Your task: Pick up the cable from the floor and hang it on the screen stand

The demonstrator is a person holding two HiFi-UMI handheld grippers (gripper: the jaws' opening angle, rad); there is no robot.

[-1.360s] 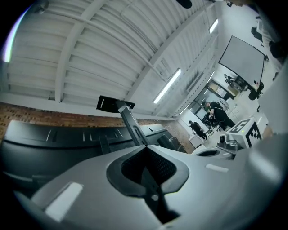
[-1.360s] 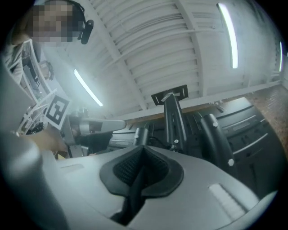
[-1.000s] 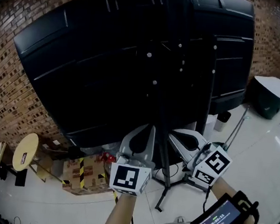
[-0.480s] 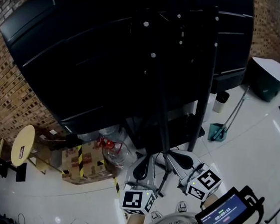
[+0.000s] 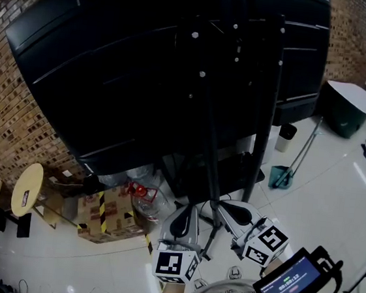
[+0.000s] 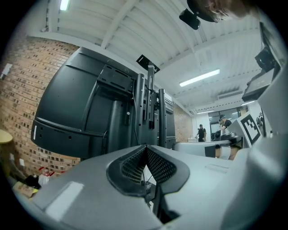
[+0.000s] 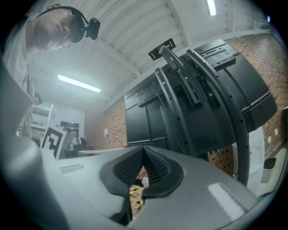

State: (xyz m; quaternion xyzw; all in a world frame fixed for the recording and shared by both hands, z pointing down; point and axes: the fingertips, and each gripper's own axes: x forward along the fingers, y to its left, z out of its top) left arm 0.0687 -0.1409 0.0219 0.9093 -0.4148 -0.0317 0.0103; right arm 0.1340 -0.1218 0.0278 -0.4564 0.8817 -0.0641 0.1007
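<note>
The big black screen (image 5: 132, 71) shows its back, carried on a dark stand (image 5: 265, 112) with upright posts and a slanted brace. Both grippers sit low in the head view, in front of the stand's foot. My left gripper (image 5: 187, 212) is shut with nothing in it, and its closed tips (image 6: 146, 146) point up at the stand's posts (image 6: 150, 108). My right gripper (image 5: 233, 213) is shut and empty too, its tips (image 7: 144, 147) aimed at the curved stand tubes (image 7: 216, 90). A thin dark line (image 6: 133, 112) runs down one post. I cannot make out the cable for certain.
A brick wall (image 5: 15, 123) stands behind the screen. Left of the stand's foot lie a taped cardboard box (image 5: 106, 214), a clear bottle (image 5: 145, 201) and a round wooden table (image 5: 25, 191). A teal dustpan (image 5: 280, 176), a bin (image 5: 287, 137) and a dark green tub (image 5: 345, 108) stand to the right.
Both grippers have dropped lower and drawn back toward my body since a second ago; over the last half second they hardly moved. Both stayed shut.
</note>
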